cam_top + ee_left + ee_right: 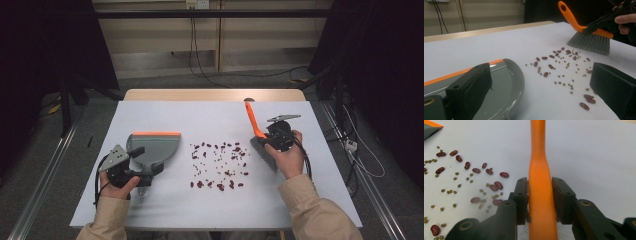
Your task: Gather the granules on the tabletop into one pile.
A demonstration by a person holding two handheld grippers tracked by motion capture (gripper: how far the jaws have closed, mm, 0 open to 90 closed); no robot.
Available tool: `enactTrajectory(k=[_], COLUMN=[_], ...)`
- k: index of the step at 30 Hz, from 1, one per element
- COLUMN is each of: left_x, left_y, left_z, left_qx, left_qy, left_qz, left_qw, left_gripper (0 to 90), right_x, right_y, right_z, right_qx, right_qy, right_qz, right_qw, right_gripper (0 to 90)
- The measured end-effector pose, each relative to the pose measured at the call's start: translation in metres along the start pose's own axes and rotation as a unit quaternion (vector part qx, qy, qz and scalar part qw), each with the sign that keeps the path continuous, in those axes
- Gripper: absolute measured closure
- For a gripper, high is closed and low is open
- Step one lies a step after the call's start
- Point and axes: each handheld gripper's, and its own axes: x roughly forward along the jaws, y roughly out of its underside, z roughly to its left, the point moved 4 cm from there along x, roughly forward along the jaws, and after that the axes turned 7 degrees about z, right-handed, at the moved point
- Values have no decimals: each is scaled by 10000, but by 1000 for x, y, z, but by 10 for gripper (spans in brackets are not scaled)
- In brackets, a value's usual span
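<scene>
Red beans and small green beans [220,162] lie scattered on the white table [165,115] between my two grippers. A grey dustpan [152,145] with an orange front lip rests at the left. My left gripper [148,161] stands open at its near end, one jaw over the pan [506,85] and the other over bare table beside the beans [564,67]. My right gripper [272,135] is shut on the orange handle [540,170] of a hand brush [256,125]. The brush's grey bristles [589,42] touch the table at the right edge of the beans [474,177].
The table's wooden back edge [215,95] runs behind the white surface. Cables [360,160] trail on the floor to the right. Bare white surface lies in front of the beans and behind them.
</scene>
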Motion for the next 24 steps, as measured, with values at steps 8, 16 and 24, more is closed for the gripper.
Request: enactTrajectory(k=[8, 16, 24], left_x=[0, 0, 1], left_y=[0, 0, 0], left_z=[0, 0, 0], left_qx=[-6, -8, -12], left_qy=[-14, -21, -6], left_qz=[-2, 10, 23], left_qw=[10000, 10000, 10000], left_gripper=[40, 40, 40], right_x=[-14, -15, -10], right_y=[6, 20, 23], right_z=[-1, 1, -3], right_qx=[-80, -213, -57], right_qy=[46, 213, 347], right_qz=[-55, 95, 196], right_qw=[9999, 9995, 9992], right_gripper=[577, 602, 703])
